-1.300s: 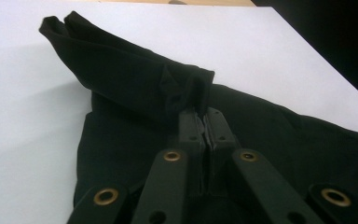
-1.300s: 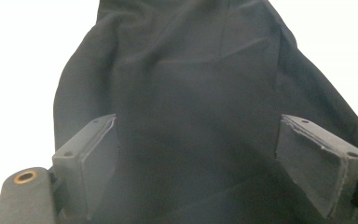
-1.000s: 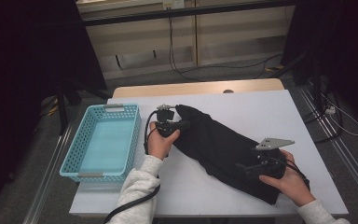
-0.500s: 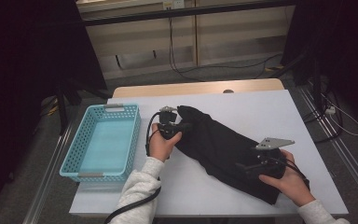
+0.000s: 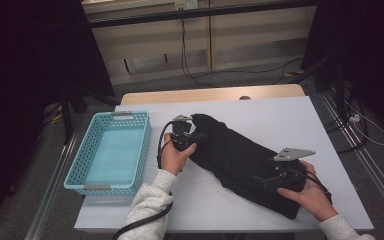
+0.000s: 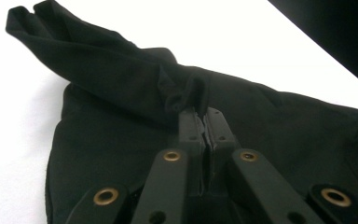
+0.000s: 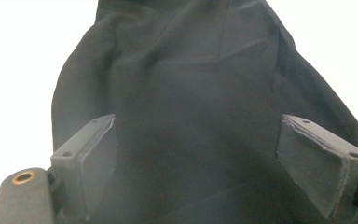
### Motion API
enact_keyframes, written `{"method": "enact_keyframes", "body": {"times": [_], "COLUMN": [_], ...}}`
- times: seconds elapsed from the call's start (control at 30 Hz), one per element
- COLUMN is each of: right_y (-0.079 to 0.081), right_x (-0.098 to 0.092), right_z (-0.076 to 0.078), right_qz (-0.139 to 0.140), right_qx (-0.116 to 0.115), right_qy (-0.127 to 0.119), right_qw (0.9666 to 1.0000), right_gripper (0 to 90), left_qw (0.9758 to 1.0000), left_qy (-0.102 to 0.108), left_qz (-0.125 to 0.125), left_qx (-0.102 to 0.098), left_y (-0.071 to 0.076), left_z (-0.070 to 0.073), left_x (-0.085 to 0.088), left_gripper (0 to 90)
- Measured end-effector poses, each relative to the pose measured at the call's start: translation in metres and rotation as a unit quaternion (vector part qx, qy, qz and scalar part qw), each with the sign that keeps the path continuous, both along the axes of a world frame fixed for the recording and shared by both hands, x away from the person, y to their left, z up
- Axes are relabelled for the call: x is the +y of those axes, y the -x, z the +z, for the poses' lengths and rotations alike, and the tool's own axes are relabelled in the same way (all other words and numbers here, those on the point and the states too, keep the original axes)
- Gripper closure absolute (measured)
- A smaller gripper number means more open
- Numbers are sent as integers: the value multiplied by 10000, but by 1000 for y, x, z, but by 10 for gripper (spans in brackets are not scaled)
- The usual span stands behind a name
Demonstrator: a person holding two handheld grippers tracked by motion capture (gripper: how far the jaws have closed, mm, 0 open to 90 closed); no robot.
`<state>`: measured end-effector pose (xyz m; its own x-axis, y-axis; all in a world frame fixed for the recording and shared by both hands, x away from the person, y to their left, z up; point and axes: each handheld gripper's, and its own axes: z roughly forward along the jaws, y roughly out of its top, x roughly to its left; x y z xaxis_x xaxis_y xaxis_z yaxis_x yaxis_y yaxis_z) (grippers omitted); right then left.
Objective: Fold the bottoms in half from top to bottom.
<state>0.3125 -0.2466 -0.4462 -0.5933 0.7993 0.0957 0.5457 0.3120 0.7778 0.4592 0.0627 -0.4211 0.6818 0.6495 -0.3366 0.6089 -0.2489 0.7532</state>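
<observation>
Folding in hand: black cloth garment (image 5: 240, 160) spread right of light-blue plastic basket (image 5: 111, 150). Left gripper (image 6: 204, 122) pinched on a fold; right gripper (image 7: 214, 154) gaping over fabric, gripping nothing. Next: clamp right, probably lift.

Blue basket (image 5: 109, 152) on white table (image 5: 280, 115), just left of L claw, well apart from R claw.
</observation>
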Motion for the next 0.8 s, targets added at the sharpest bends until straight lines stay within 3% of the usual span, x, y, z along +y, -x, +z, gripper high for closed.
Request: {"method": "enact_keyframes", "body": {"times": [0.8], "right_y": [0], "right_x": [-1], "right_z": [0], "right_qz": [-15], "right_qx": [3], "right_qy": [3], "right_qw": [10000], "right_gripper": [129], "left_qw": [9996], "left_qy": [25], "left_qz": [-276], "left_qx": [31], "left_y": [11], "left_z": [2], "left_x": [-7], "left_gripper": [875]}}
